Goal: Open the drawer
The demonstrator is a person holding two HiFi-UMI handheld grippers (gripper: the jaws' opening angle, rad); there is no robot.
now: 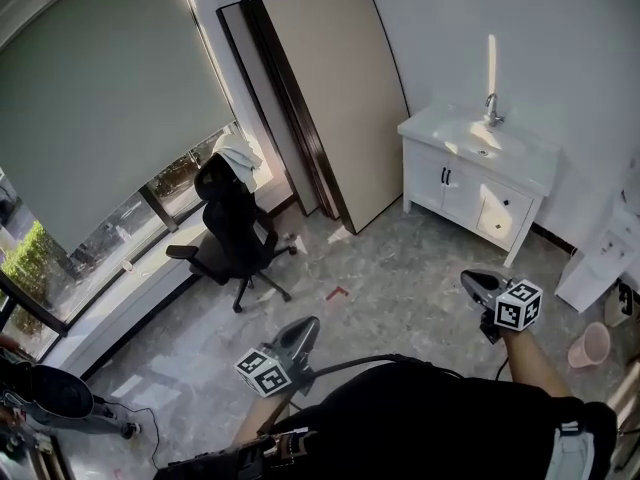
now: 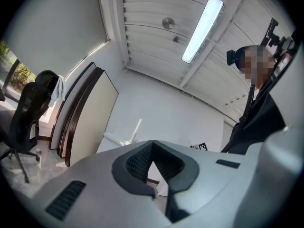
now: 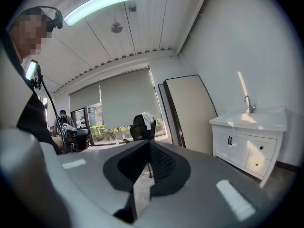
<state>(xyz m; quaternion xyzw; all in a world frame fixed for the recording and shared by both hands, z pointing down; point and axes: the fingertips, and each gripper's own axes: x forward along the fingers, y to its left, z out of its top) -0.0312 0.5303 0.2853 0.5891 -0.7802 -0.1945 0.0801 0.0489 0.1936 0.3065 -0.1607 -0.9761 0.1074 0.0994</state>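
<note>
Nothing's done on this one yet. The drawer (image 1: pixel 503 212) sits shut in the right half of the white cabinet (image 1: pixel 420 193) against the far wall, under the sink (image 1: pixel 480 143). You're well apart from it, with bare floor (image 1: pixel 400 288) in between.

Your left gripper (image 1: pixel 306 325) has its jaws pinched together with nothing in them. The right gripper (image 1: pixel 472 281) is the same, closed up and empty. So I'd say basically everything is left: get over there, let one gripper open, grab the knob (image 3: pixel 260 147), pull.

Counts:
- two grippers
- one cabinet, one sink, one tap (image 1: pixel 492 108)
- two small doors (image 1: pixel 430 173) with black handles (image 1: pixel 446 176), left of the drawer
- the drawer half seems to show two knobs in the right gripper view, so it might be two drawers stacked; can't tell from here
- one black chair (image 1: pixel 232 233) with a white cloth (image 1: pixel 240 156) on its back
- one pink bucket (image 1: pixel 590 346)
- big boards (image 1: pixel 330 98) leaning in the corner, looks like two or three
- one other person (image 3: pixel 63 120) over by the window
</note>
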